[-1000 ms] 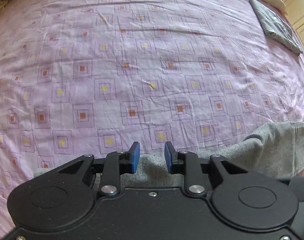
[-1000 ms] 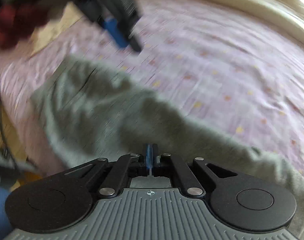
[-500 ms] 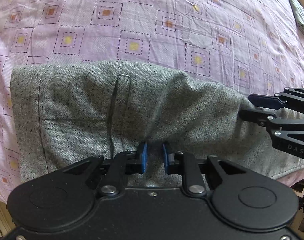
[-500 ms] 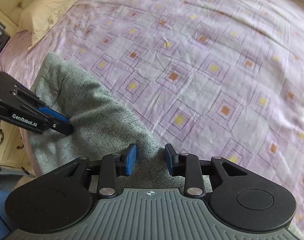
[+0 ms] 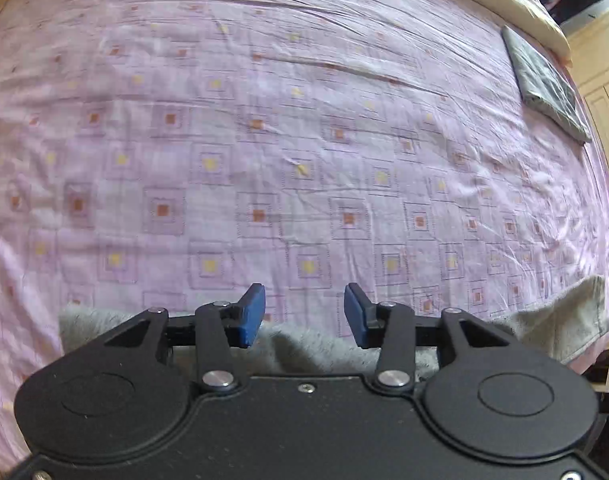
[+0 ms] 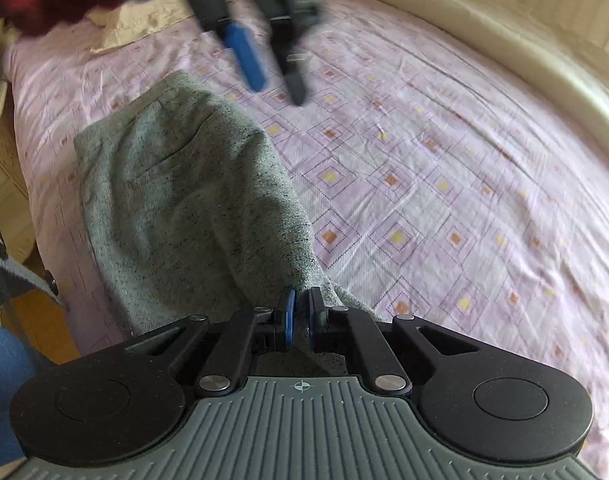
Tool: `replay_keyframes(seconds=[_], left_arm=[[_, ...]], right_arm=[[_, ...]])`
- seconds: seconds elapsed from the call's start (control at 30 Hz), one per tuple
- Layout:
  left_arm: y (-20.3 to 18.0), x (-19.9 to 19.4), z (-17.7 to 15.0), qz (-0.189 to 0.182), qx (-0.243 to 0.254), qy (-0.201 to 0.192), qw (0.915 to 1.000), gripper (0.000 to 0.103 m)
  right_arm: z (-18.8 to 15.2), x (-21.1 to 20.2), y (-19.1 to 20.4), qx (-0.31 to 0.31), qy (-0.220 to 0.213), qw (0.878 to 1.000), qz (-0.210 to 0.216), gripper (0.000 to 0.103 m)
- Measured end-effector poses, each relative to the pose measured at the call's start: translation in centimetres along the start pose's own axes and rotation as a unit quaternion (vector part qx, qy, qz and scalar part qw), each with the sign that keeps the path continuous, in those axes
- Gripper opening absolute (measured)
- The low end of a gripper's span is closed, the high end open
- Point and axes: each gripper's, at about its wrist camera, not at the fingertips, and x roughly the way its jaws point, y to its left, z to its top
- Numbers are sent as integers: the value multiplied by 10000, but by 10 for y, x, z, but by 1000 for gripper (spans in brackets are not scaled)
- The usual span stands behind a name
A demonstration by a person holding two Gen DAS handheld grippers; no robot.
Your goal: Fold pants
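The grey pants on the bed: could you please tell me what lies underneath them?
The grey pants lie on the pink patterned bedsheet. The fabric covers whatever else may sit beneath.

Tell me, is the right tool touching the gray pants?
Touching. The right wrist view shows the right tool nearly shut, its blue pads pinching a fold of the gray pants.

Two grippers (image 5: 303,314) (image 6: 298,322) – one per hand, each with two blue-padded fingers (image 5: 251,315). One pair of grey pants (image 6: 192,208) on one bed sheet (image 5: 264,140) – pink, patterned with squares. One dark folded cloth (image 5: 544,84) lies at the far corner, and one cream pillow (image 6: 140,20) at the head
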Motion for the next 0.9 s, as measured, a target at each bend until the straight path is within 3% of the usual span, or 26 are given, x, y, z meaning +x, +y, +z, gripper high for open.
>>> replay_keyframes(seconds=[0.1, 0.23, 0.33, 0.47, 0.63, 0.73, 0.9], left_arm=[[-24, 31, 4, 101, 522, 433, 9976, 51], [-37, 60, -28, 546, 867, 947, 9902, 48], [-32, 49, -59, 647, 864, 569, 9925, 46], [-30, 27, -89, 680, 963, 23, 9930, 45], [-35, 28, -100, 725, 905, -91, 9932, 45], [-40, 28, -104, 817, 1052, -226, 9908, 45], [-43, 25, -117, 859, 1246, -350, 9879, 45]], right_arm=[[-5, -1, 8, -268, -11, 9996, -46, 7], [-10, -5, 10, -280, -7, 9996, -8, 7], [-12, -8, 3, -89, 10, 10000, 22, 7], [-13, -29, -24, 578, -236, 9968, 506, 7], [1, -40, -91, 1991, -621, 9744, 834, 10], [18, 0, -130, 2611, 47, 9543, 1455, 27], [19, 75, -159, 3255, 1075, 9149, 2133, 29]])
